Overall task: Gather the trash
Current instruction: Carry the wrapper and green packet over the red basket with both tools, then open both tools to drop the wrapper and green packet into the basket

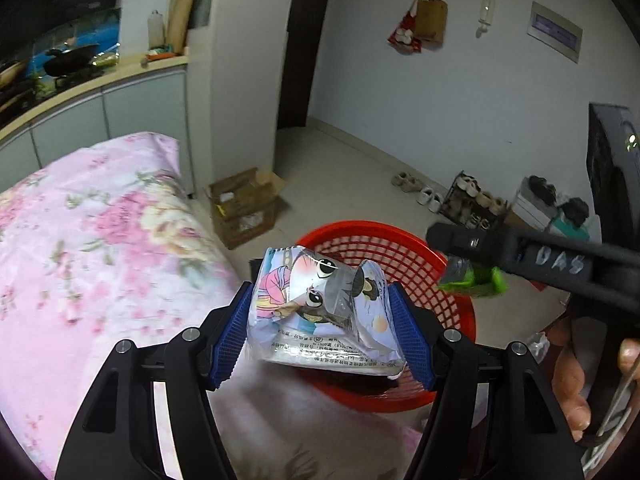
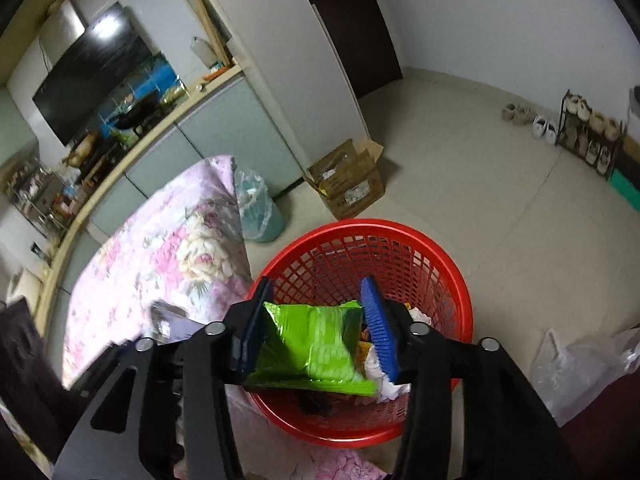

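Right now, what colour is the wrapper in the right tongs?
Bright green wrapper, clearest in the right wrist view.

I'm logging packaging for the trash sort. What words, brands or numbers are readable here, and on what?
"DAS": pale hand-lettering on the right gripper, seen from the left wrist.
Cartoon wrapper in the left gripper: rows of small print along its lower edge, too small to read.
Green wrapper: no readable text.
Cardboard box labels: blurred.

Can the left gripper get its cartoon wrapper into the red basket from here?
Probably yes. The left gripper, shut on the cartoon wrapper, is by the red basket; the right gripper with its green packet crowds the opening.
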Action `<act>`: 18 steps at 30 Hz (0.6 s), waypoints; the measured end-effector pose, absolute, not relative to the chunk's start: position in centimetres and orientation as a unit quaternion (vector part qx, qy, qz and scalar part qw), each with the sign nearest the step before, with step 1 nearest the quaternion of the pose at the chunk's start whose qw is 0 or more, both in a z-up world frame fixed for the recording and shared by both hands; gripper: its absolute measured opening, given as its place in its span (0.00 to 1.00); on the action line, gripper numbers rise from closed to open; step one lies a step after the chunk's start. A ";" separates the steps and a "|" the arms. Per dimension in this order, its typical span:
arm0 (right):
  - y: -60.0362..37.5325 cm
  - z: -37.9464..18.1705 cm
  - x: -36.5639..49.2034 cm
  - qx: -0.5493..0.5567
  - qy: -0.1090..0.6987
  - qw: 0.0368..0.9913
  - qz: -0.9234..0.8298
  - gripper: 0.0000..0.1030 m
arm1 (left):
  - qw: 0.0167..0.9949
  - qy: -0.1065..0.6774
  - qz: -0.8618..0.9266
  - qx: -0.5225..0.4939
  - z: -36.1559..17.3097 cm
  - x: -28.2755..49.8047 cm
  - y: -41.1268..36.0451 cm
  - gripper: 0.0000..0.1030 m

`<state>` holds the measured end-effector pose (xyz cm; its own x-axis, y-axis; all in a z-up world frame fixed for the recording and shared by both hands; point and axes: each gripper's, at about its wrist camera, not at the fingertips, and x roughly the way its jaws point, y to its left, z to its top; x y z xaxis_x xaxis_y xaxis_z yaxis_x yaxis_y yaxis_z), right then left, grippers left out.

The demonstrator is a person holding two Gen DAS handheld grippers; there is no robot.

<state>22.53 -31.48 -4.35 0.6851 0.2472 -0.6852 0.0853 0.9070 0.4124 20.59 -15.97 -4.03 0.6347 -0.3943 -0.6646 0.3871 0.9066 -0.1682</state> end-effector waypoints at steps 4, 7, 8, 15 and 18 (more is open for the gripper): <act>-33.1 -4.2 22.5 0.251 0.386 0.887 0.044 0.65 | 0.894 0.383 -0.232 -0.024 -5.0 21.7 -17.0 0.66; -33.7 -4.0 22.4 0.265 0.381 0.884 0.046 0.67 | 0.893 0.383 -0.236 -0.029 -5.2 21.9 -17.3 0.70; -33.8 -3.9 22.3 0.267 0.379 0.885 0.046 0.67 | 0.895 0.379 -0.234 -0.027 -5.1 21.9 -17.5 0.74; -34.3 -2.7 21.8 0.265 0.362 0.893 0.044 0.71 | 0.912 0.348 -0.215 -0.015 -3.5 20.8 -16.8 0.85; -34.2 -2.2 21.3 0.258 0.354 0.898 0.044 0.73 | 0.921 0.334 -0.202 -0.005 -2.5 20.0 -16.2 0.86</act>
